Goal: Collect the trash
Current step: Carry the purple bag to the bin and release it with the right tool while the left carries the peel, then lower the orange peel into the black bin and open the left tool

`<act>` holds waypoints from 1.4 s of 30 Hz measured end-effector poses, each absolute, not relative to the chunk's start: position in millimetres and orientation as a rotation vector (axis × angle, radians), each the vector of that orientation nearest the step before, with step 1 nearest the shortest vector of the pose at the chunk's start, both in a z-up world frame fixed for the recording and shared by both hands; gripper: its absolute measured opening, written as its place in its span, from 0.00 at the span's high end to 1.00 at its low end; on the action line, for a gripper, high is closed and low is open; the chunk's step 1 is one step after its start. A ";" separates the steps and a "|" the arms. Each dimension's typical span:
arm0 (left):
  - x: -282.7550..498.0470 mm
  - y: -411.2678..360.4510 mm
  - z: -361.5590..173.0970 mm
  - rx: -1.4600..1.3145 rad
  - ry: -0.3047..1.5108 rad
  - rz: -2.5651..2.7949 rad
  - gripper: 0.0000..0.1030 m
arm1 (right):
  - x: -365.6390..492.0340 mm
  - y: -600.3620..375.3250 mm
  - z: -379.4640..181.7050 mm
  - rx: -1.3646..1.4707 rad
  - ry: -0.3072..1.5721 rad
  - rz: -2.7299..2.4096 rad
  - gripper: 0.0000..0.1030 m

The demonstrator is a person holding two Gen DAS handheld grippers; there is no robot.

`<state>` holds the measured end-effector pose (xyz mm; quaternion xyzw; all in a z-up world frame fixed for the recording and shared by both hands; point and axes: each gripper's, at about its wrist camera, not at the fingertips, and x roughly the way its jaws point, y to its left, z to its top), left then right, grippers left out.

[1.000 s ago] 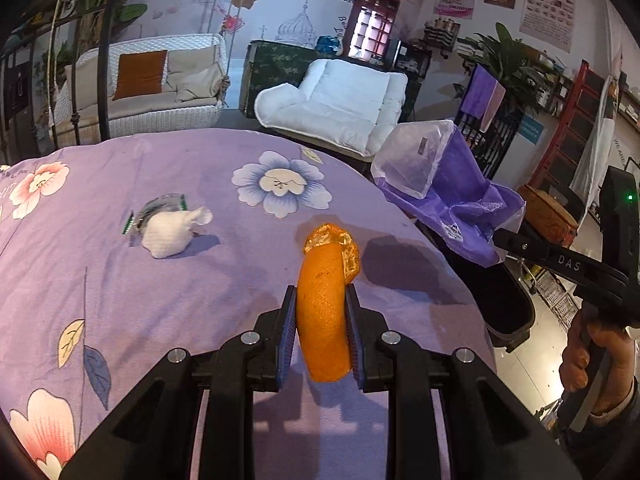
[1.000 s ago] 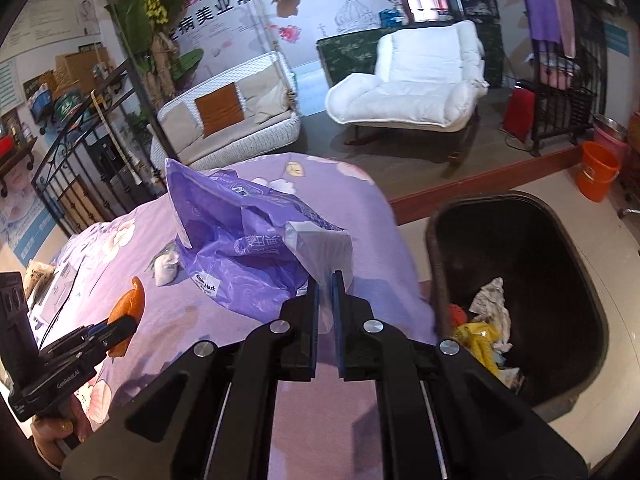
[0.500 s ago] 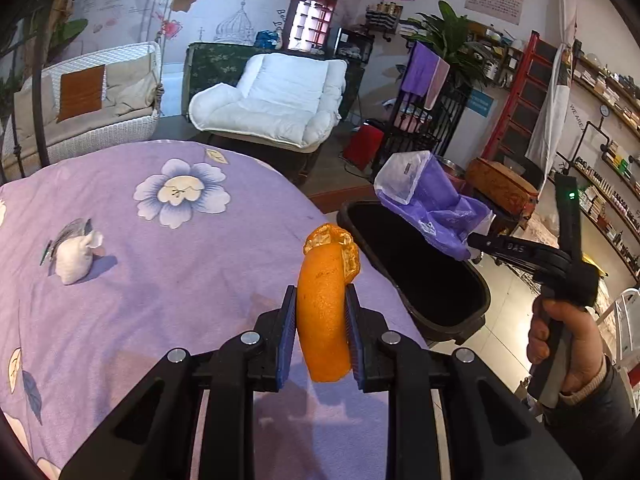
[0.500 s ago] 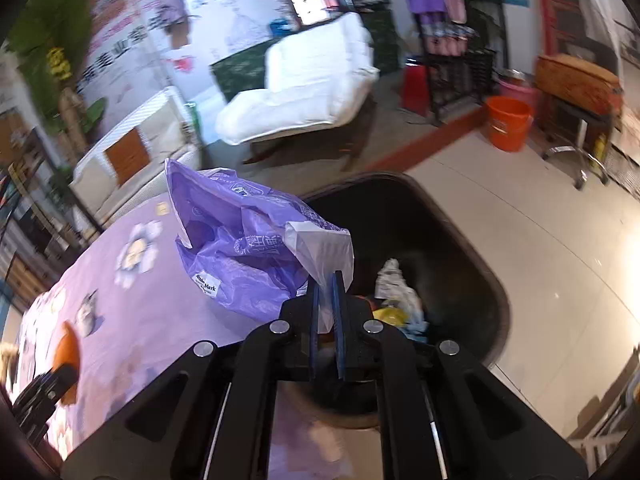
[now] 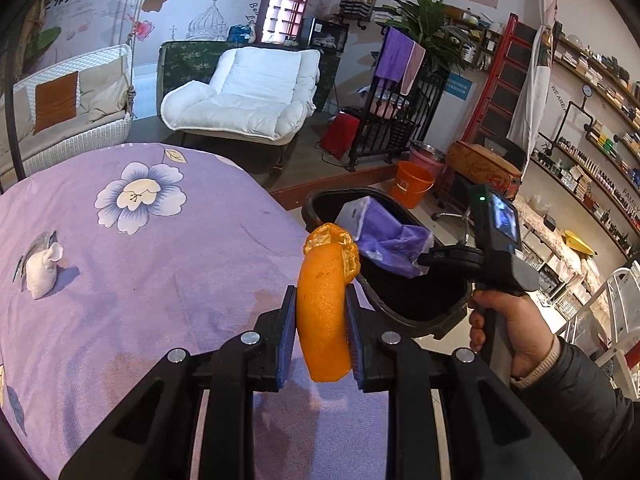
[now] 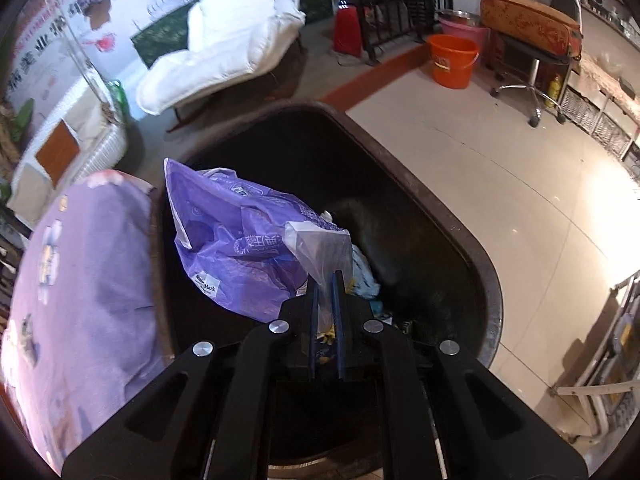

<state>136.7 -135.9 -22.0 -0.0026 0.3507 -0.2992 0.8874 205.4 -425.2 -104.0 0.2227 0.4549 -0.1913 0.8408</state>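
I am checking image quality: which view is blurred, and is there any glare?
Right wrist view: the purple tablecloth at left is smeared by motion, and strong glare whitens the floor at right; the purple bag stays sharp. Left wrist view: mostly sharp, only fisheye bending at edges.

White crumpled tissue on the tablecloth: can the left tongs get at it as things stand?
Probably not yet. The left tongs are shut on the orange peel, so nothing else fits between them. The path itself looks free: the tissue lies alone on the purple tablecloth, off to the left in the left wrist view.
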 end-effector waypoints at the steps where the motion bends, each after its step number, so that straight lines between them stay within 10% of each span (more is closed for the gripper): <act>1: 136.3 -137.4 -22.1 -0.002 0.729 -0.625 0.77 | 207.8 -425.3 -107.3 0.469 0.972 -0.414 0.92; 16: 147.0 -172.4 -24.5 0.025 0.774 -0.704 0.77 | 180.1 -425.2 -108.7 0.425 0.933 -0.392 0.51; 42: 183.3 -285.6 -59.9 0.150 0.918 -0.800 0.77 | 87.3 -427.6 -50.2 0.367 0.729 -0.459 0.32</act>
